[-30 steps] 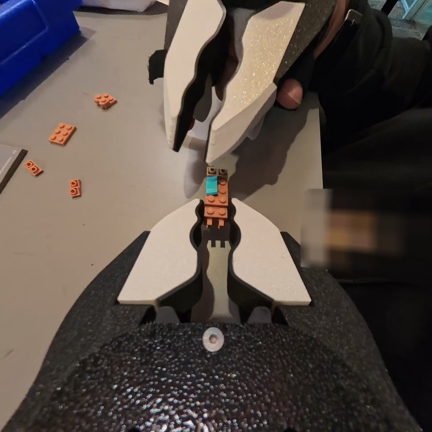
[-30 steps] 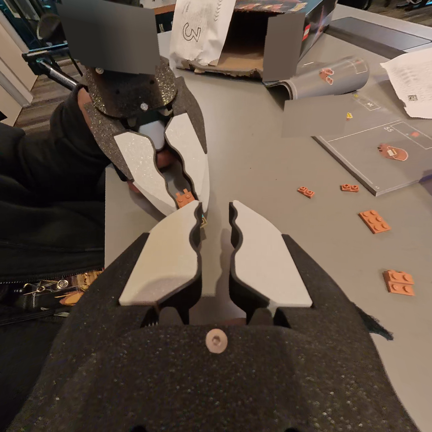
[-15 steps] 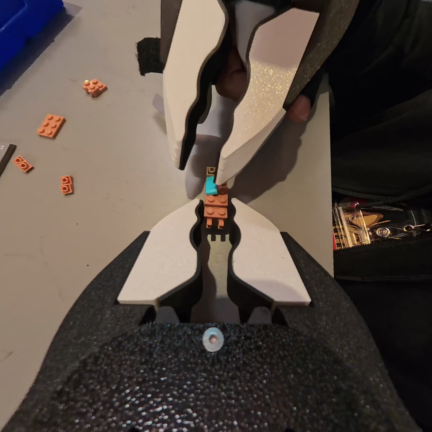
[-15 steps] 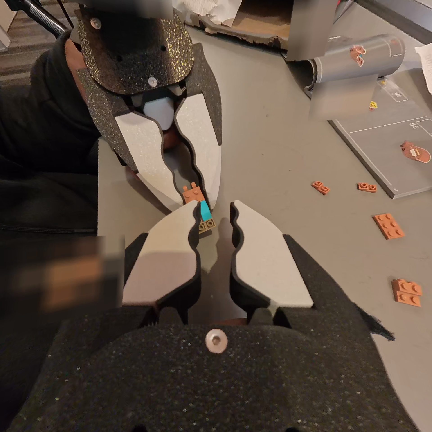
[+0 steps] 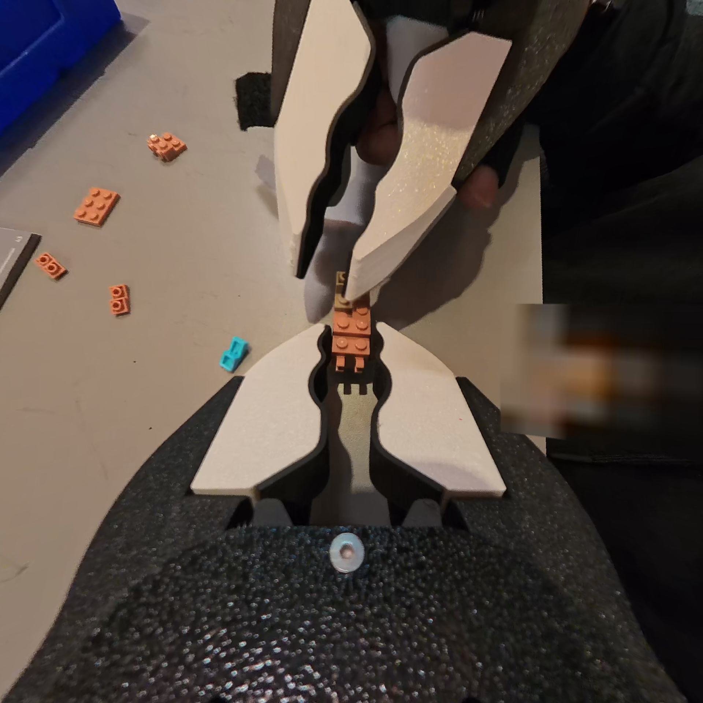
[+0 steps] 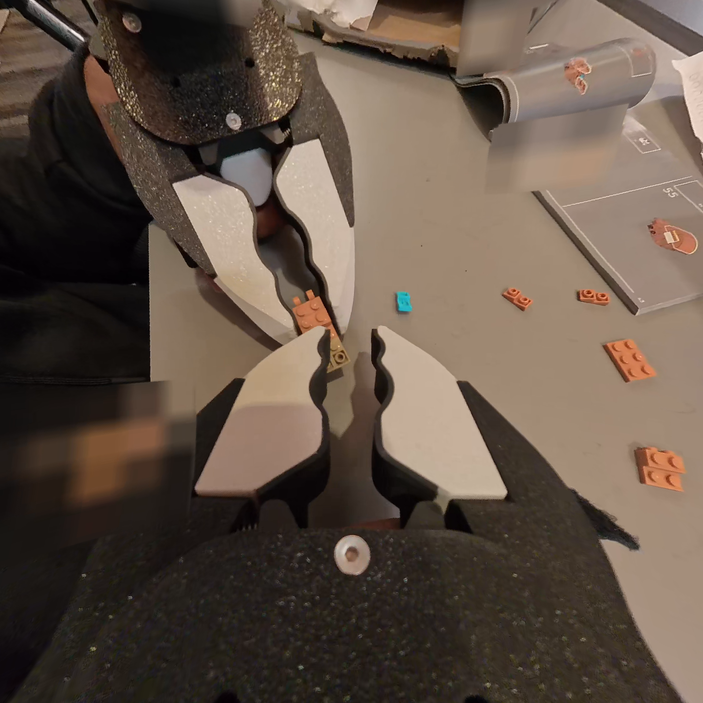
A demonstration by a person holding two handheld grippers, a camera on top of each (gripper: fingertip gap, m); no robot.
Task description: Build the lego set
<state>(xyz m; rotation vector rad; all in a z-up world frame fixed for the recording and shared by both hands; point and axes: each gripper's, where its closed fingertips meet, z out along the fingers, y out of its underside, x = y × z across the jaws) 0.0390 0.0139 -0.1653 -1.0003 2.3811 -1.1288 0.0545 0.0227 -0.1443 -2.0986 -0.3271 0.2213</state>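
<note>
Since half a second earlier, teal piece point(image 5: 234, 353) dropped to table point(image 5: 190, 399); left gripper point(image 5: 351, 334) clamped orange brick assembly point(image 5: 352, 331), right gripper point(image 6: 350, 336) parted, empty, one fingertip point(image 5: 355, 291) touching its tan end.

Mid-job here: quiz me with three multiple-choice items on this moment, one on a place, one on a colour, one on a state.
1. Where is the loose small slope piece?
A. on the table left of the left gripper
B. in the blue bin
C. between the right gripper's fingers

2. What colour is it?
A. yellow
B. turquoise
C. white

3. What does the left gripper hold?
A. nothing
B. the booklet
C. an orange brick assembly

Answers:
1 A: the piece lies on the table beside the left gripper.
2 B: turquoise in both views.
3 C: both fingers flank the orange brick assembly, lifted above its shadow.
</note>
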